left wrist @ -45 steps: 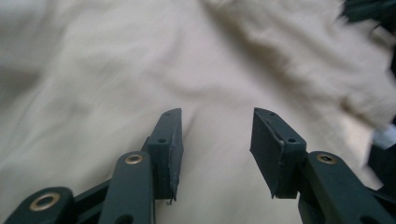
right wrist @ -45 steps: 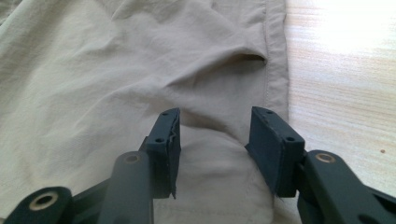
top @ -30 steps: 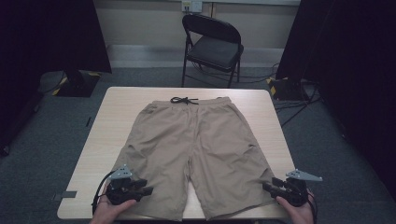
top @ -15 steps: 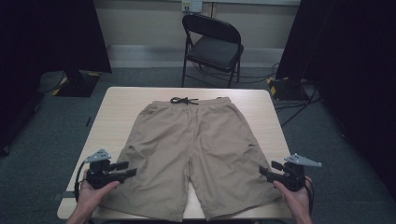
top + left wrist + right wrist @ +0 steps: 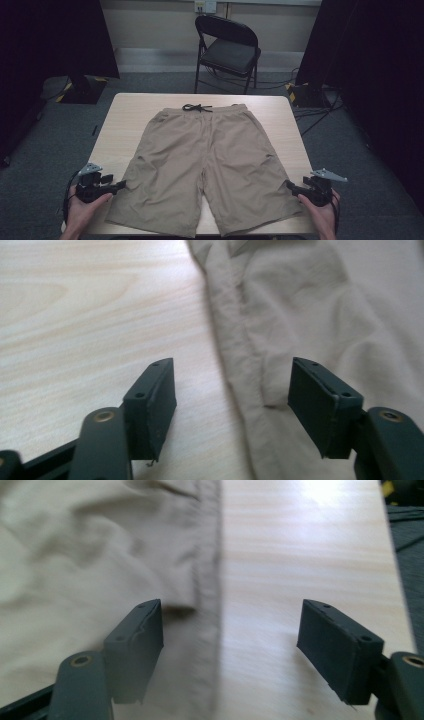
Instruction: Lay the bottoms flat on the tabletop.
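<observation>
Khaki shorts (image 5: 210,160) lie flat on the wooden table (image 5: 130,115), waistband at the far side, a black drawstring (image 5: 197,107) on top. My left gripper (image 5: 121,186) rests just off the left leg's outer edge. In the left gripper view its jaws (image 5: 230,385) stand open and have just been opening; the side seam of the shorts (image 5: 325,315) lies under the gap, unpressed. My right gripper (image 5: 289,184) sits at the right leg's outer edge. Its jaws (image 5: 230,625) have also just been opening and stand open over the seam of the shorts (image 5: 90,545).
A black folding chair (image 5: 230,50) stands beyond the table's far edge. Dark curtains hang at both sides, and cables run on the grey floor at the right (image 5: 320,110). Bare tabletop (image 5: 90,315) shows left of the shorts, and more tabletop (image 5: 310,545) to their right.
Both grippers have let go of the leg edges and opened. The left hand slid outward to the left, off the shorts. The right hand shifted slightly outward and away.
</observation>
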`<state>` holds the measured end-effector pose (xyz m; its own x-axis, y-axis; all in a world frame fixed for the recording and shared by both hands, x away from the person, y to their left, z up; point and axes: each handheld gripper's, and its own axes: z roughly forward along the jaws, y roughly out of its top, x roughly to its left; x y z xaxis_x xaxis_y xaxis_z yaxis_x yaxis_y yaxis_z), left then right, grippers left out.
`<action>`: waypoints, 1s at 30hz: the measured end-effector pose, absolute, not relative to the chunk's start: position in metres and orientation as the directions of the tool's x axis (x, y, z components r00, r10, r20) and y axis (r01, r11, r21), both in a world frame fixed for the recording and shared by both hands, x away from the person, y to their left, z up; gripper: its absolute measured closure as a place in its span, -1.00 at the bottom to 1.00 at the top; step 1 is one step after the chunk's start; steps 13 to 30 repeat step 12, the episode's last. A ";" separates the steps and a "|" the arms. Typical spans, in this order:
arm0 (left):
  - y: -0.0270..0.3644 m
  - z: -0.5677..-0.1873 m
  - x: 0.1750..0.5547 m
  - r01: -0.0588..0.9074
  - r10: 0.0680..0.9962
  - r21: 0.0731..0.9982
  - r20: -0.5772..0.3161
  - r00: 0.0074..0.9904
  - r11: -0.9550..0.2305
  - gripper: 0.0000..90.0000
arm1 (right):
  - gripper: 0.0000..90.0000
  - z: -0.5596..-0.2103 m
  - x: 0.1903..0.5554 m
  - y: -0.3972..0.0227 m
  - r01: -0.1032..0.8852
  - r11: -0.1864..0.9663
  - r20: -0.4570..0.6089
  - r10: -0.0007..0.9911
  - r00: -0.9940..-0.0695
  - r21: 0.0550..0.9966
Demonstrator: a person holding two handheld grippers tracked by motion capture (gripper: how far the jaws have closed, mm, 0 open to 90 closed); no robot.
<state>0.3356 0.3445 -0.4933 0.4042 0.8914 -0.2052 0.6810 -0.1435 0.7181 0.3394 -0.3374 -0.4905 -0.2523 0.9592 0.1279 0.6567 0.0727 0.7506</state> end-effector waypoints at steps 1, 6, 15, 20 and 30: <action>0.344 -0.493 0.336 0.681 0.891 0.718 -0.205 0.404 -0.143 -0.24 | -0.46 -0.490 0.339 -0.337 0.657 0.073 0.128 0.959 -0.252 0.751; 0.341 -0.496 0.333 0.656 0.899 0.739 -0.168 0.404 -0.156 -0.29 | -0.53 -0.494 0.339 -0.336 0.669 0.044 0.167 0.954 -0.248 0.742; 0.335 -0.497 0.333 0.647 0.904 0.746 -0.155 0.399 -0.158 -0.42 | -0.54 -0.496 0.341 -0.335 0.661 0.048 0.157 0.956 -0.248 0.749; 0.335 -0.497 0.333 0.647 0.904 0.746 -0.155 0.399 -0.158 -0.42 | -0.54 -0.496 0.341 -0.335 0.661 0.048 0.157 0.956 -0.248 0.749; 0.335 -0.497 0.333 0.647 0.904 0.746 -0.155 0.399 -0.158 -0.42 | -0.54 -0.496 0.341 -0.335 0.661 0.048 0.157 0.956 -0.248 0.749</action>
